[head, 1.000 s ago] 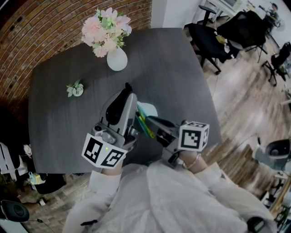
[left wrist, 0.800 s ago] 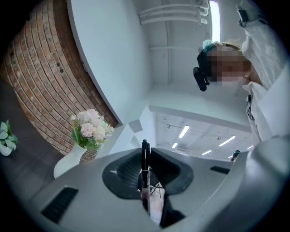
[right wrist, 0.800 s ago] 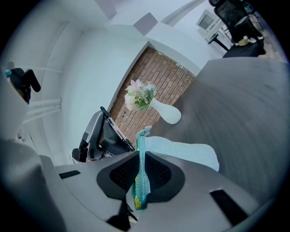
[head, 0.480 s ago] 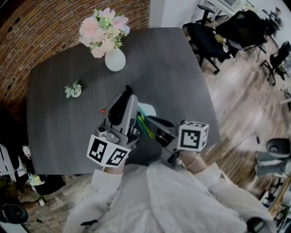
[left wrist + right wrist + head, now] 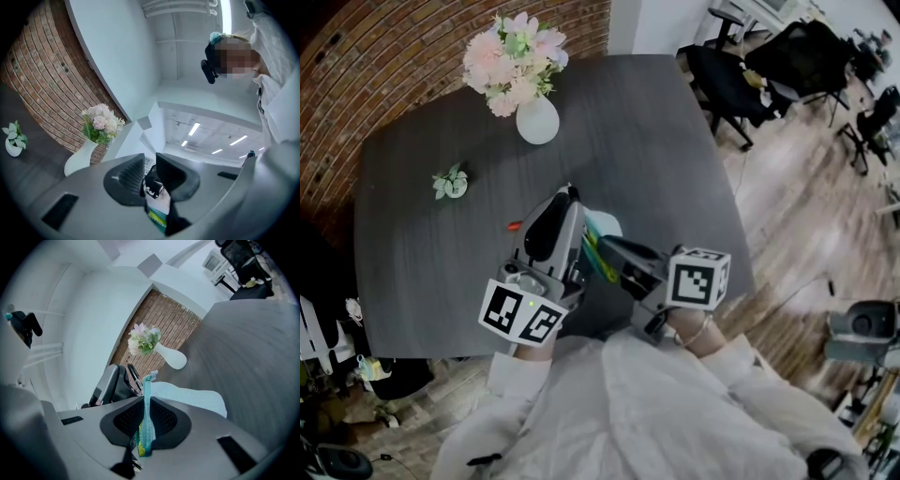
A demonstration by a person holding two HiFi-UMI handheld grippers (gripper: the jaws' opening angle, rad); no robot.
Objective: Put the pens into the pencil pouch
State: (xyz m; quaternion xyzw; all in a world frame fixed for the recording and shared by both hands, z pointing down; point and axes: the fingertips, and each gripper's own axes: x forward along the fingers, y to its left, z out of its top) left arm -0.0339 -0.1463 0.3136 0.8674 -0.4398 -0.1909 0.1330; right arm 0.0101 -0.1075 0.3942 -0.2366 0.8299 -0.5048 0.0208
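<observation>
The person is holding the pencil pouch (image 5: pixel 187 397) with both grippers, low over the tabletop (image 5: pixel 431 281), close to its near edge and a little right of the middle.

The right gripper (image 5: pixel 146 399) is pinching a thin teal rim of the pouch. Its jaws are standing almost together, and the fabric is rising on edge between the pads, with a yellow-green patterned strip showing low in the grip. The left gripper (image 5: pixel 151 159) is holding narrowly too. A small black piece, probably the zipper pull (image 5: pixel 153 183), and a patterned bit of the same fabric are sitting between its jaws.

The pale blue body of the pouch is spreading away from the right gripper toward the middle of the tabletop, so its long axis seems to be running from the near edge inward. The rim, and most likely the mouth, is facing the person. Whether the mouth is open is not showing in any view.

The pouch is looking soft, light and limp, so it is likely to sag wherever it is not held. The stitched rim beside the zipper is the firm place to grip, one gripper on each side, so that the mouth can be drawn apart.

A short red end, possibly a pen (image 5: pixel 514 226), is lying on the tabletop just left of the left gripper. The rest is hidden, so its direction cannot be told. A pen would be stiff, slim and apt to roll, so it is best taken across the barrel near its middle.
</observation>
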